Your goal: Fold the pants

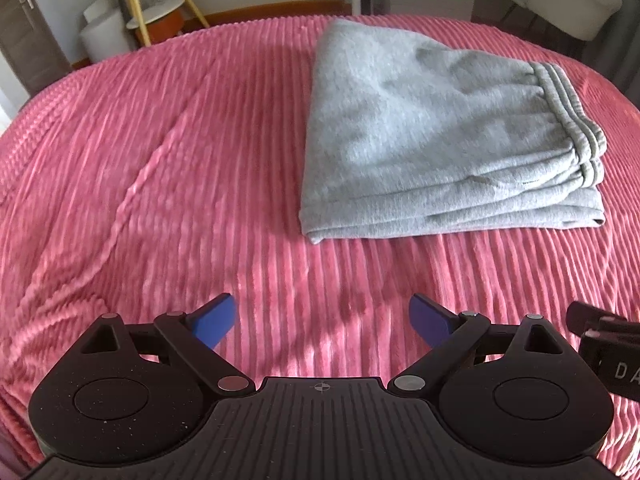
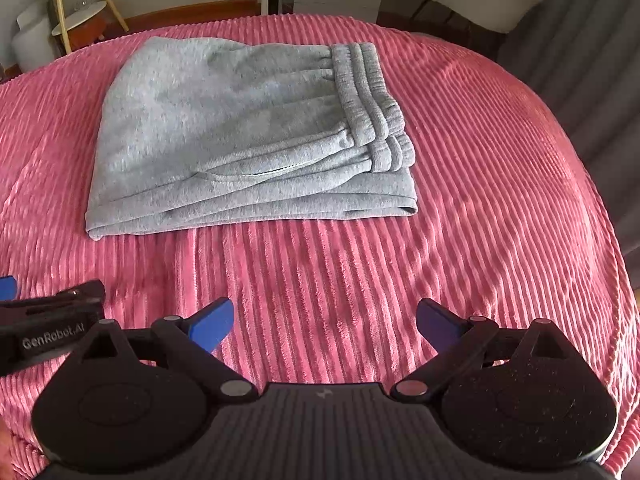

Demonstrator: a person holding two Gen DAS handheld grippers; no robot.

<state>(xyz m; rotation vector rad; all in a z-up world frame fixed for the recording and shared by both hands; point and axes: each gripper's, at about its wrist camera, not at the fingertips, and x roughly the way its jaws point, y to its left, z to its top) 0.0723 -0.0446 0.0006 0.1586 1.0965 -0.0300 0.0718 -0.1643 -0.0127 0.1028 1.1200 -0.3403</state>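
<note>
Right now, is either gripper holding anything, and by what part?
Nothing is held. The left gripper and right gripper are both open and empty above the pink bedspread, short of the folded grey pants.

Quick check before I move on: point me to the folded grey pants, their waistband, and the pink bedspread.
grey pants (image 2: 224, 128), right wrist view, on the flat top layer.
waistband (image 2: 368, 92), right wrist view, on the ribbed elastic.
pink bedspread (image 1: 160, 152), left wrist view, on bare ribbed fabric left of the pants.
</note>
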